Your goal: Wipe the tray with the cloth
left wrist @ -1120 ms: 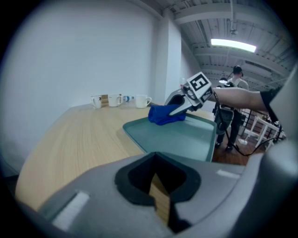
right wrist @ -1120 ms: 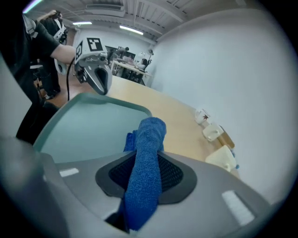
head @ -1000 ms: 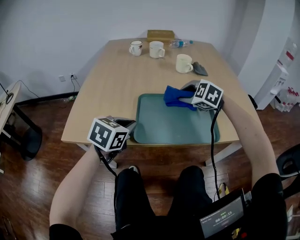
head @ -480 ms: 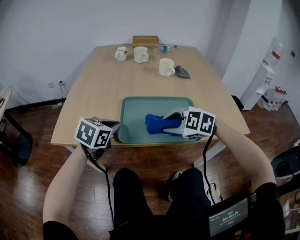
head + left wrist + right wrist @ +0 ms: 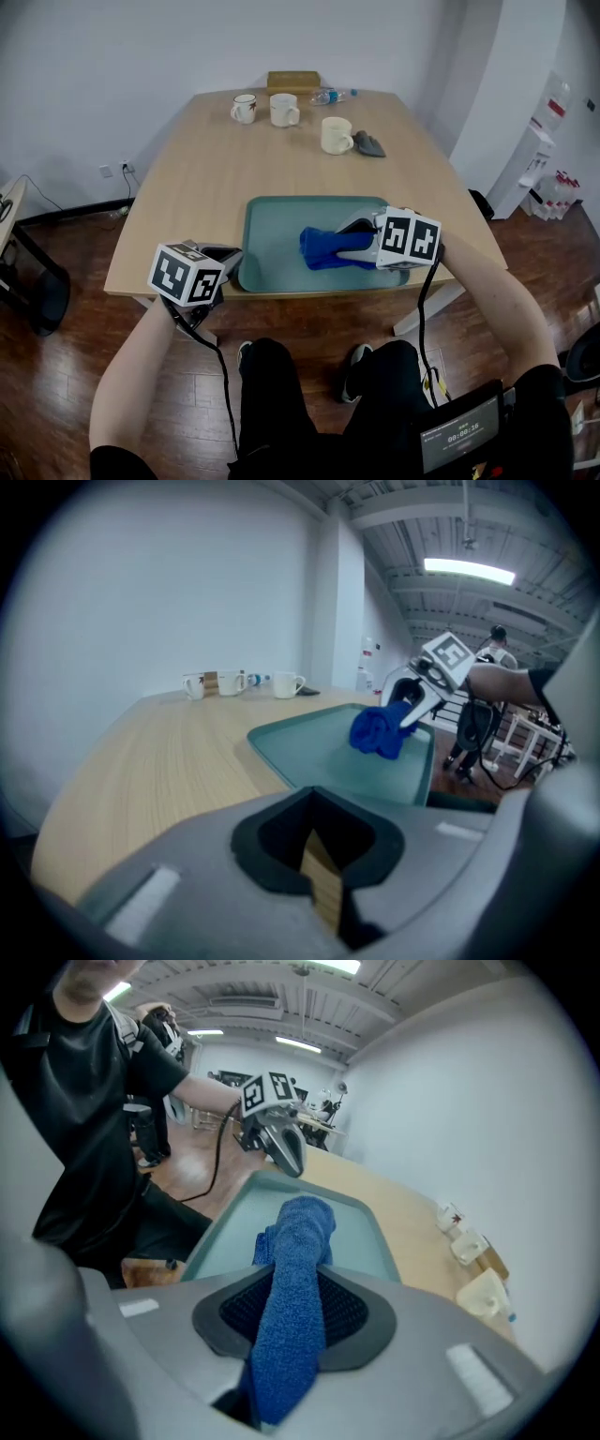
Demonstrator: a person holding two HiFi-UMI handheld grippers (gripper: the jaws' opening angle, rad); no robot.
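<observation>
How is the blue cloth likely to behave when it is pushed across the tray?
Probably floppy: the blue cloth bunches and folds where the right hand-held gripper pinches it. Likely light, since one pinch holds the whole bundle. Its nubby weave should drag rather than slide on the smooth tray.

The left gripper (image 5: 232,255) is held low on the person's left side, tilted forward and down. Its jaws are pressed together with nothing between them, and its marker cube (image 5: 187,275) faces up. The bare left forearm (image 5: 131,361) runs back from it toward the body. The right gripper (image 5: 349,242) points inward to the left and down. Its jaws stand partly apart, clamped on a bunched blue cloth (image 5: 323,248) that sticks out past the tips. The bare right forearm (image 5: 492,300) stretches forward behind it.
</observation>
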